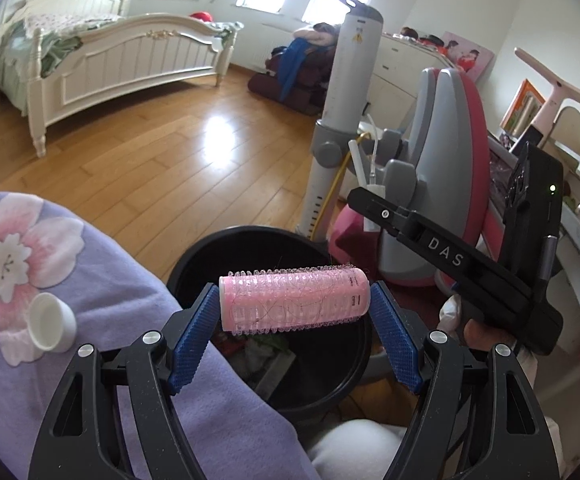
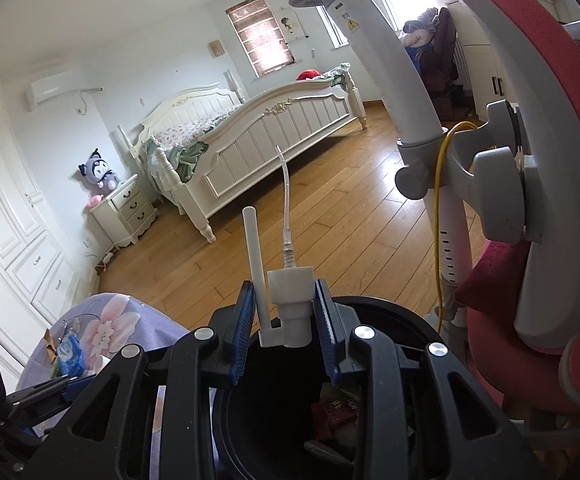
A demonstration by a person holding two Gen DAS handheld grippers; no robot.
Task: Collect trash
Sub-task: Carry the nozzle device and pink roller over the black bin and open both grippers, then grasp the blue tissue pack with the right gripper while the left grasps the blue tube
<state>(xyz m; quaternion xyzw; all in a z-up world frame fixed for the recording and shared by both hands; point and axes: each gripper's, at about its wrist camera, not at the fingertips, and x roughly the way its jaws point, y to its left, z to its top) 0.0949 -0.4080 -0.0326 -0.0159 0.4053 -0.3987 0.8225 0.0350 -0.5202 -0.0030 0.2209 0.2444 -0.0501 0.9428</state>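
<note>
both grippers loaded over the bin

a cream panelled bed point(image 2: 274, 128) stands across a wooden plank floor point(image 1: 162, 152). nearer, a pink and grey chair point(image 1: 446, 168) sits beside a tall grey-white pole point(image 1: 350, 92). a lilac blanket with a pink flower print point(image 1: 50, 264) covers a surface to the left of a black trash bin point(image 1: 330, 368), whose mouth shows wrappers and scraps inside.

the left gripper point(image 1: 294, 308) pinches a pink hair roller point(image 1: 294, 300) endwise between its blue pads, jaws spread wide to fit its length; the roller hangs right above the bin's opening. the right gripper point(image 2: 284, 320) clamps a white pump dispenser head point(image 2: 290, 300), its nozzle and clear dip tube pointing up, also above the bin's rim. in the left wrist view the right gripper shows as a black body held in a hand point(image 1: 482, 332).

a small white cap point(image 1: 50, 320) lies on the blanket, near a blue packet point(image 2: 70, 356).
</note>
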